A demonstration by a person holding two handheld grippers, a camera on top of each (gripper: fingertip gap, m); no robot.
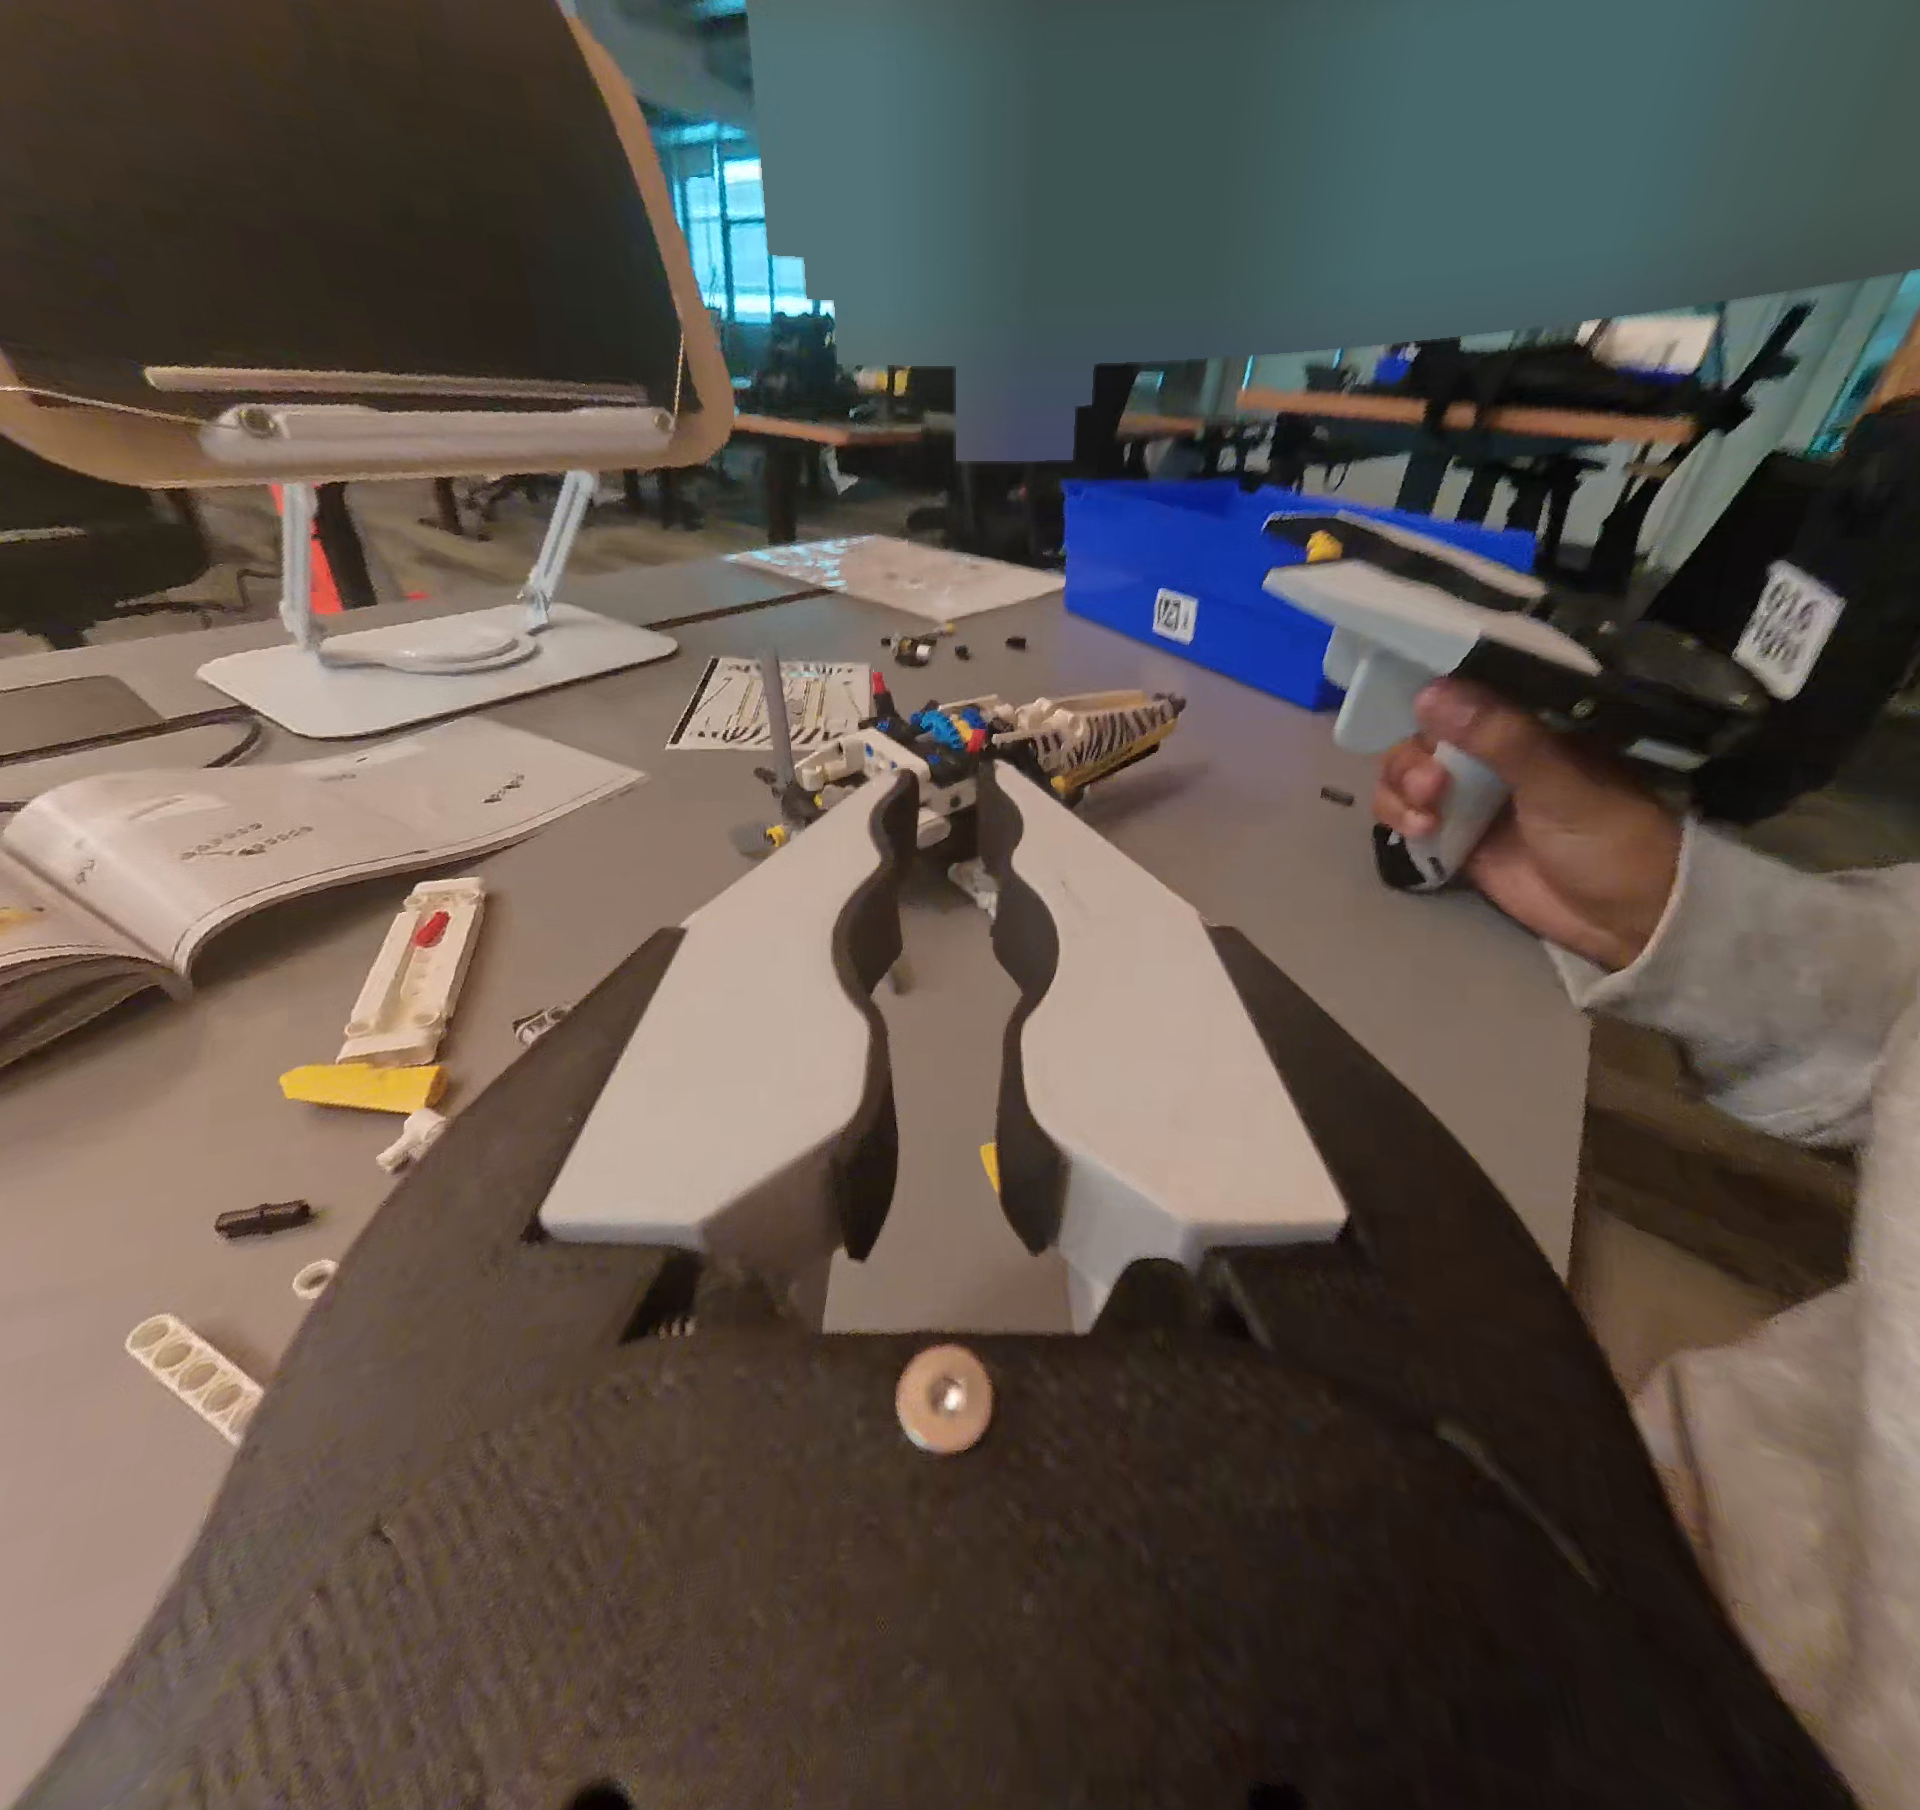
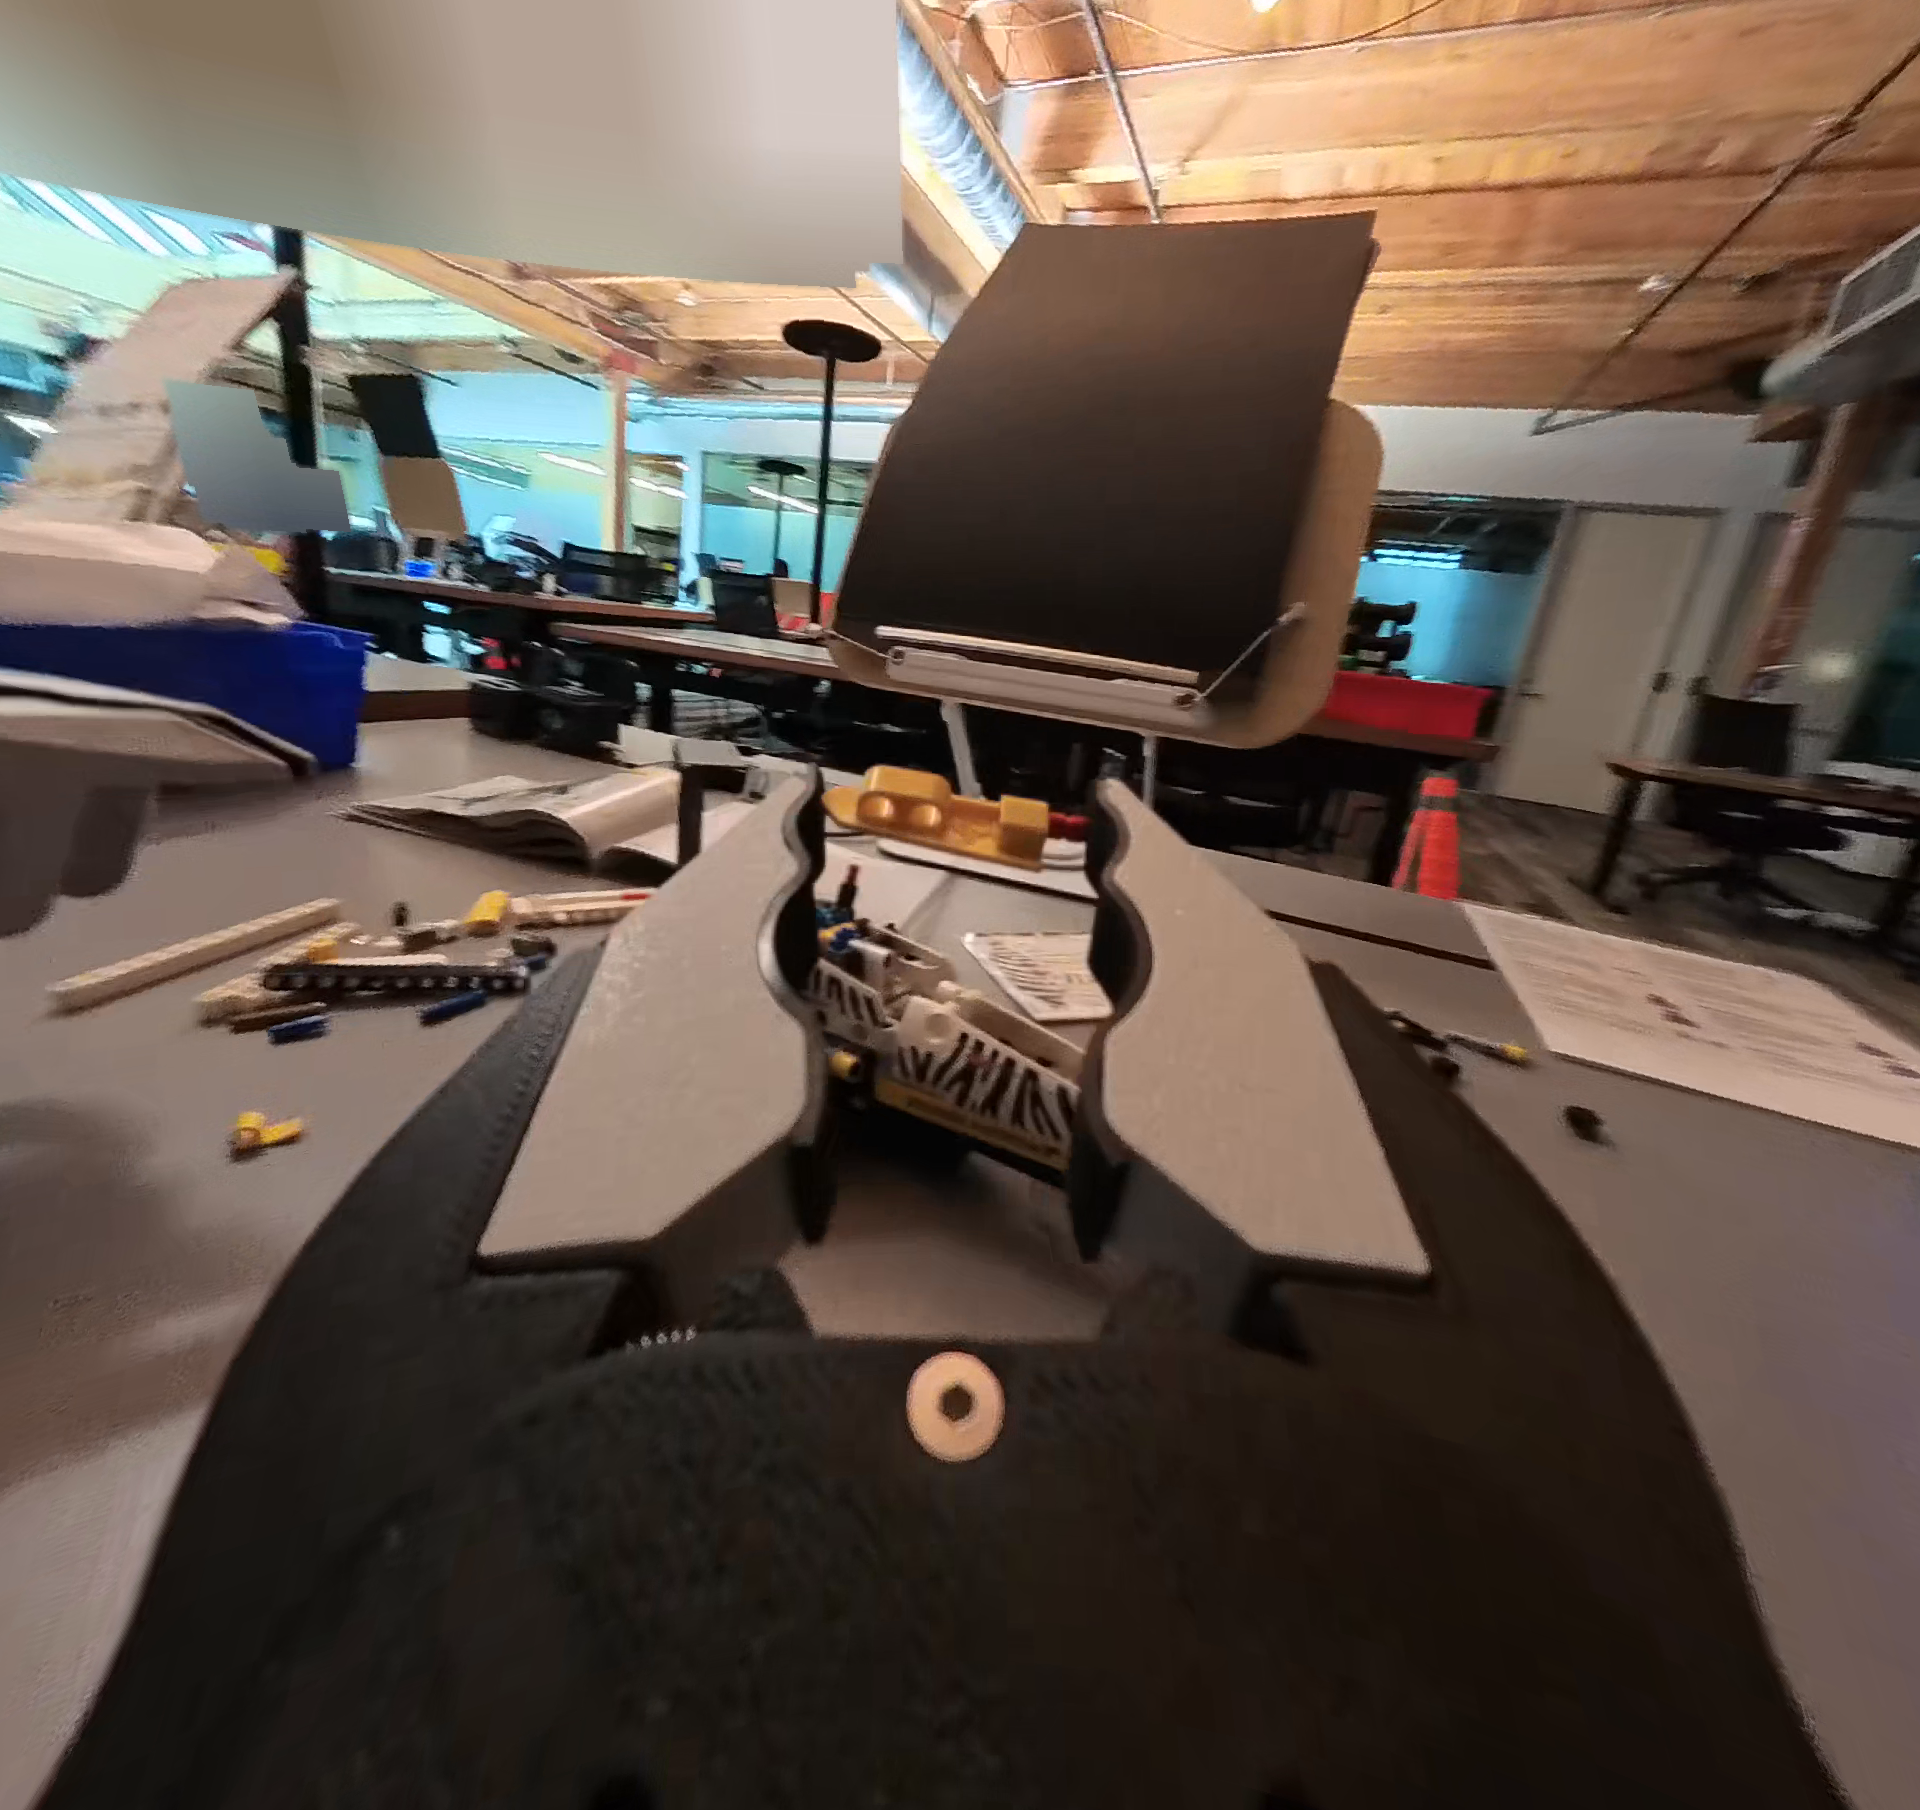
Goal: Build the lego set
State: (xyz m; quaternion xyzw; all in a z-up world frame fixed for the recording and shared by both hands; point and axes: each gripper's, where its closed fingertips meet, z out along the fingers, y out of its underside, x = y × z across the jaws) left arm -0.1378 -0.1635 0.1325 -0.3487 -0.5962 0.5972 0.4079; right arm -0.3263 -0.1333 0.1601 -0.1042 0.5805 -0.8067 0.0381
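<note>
Zebra-striped white and yellow, the model [image 1: 966, 752] lies on the grey table [image 1: 1195, 846], between the manual [image 1: 260, 846] on one side and the blue bin [image 1: 1174, 565] on the other. My left gripper [image 1: 948, 804] has its fingers narrowed around the model's near end; the tips seem to touch the white frame there, but I cannot tell whether they truly clamp it. My right gripper [image 2: 951, 825] is wide open and empty, hovering over the striped tail, with the model showing between its fingers. In the left view I see it [image 1: 1340, 555] held off to the side, above the table.

I judge the step to be steadying the model so a further piece can go on. To do it well, I would keep the left grip low on the solid frame, clear of the upright grey axle [image 1: 777, 721] and the small blue and red parts in the middle. I'd fetch one piece at a time with the right gripper and press straight along the peg line so nothing twists.

Much is hard to read. The model's underside and its contact with the left fingers are hidden. Loose beams and pins [image 2: 395, 976] are blurred, and I cannot identify the gold piece [image 2: 951, 810] beyond my fingertips.
</note>
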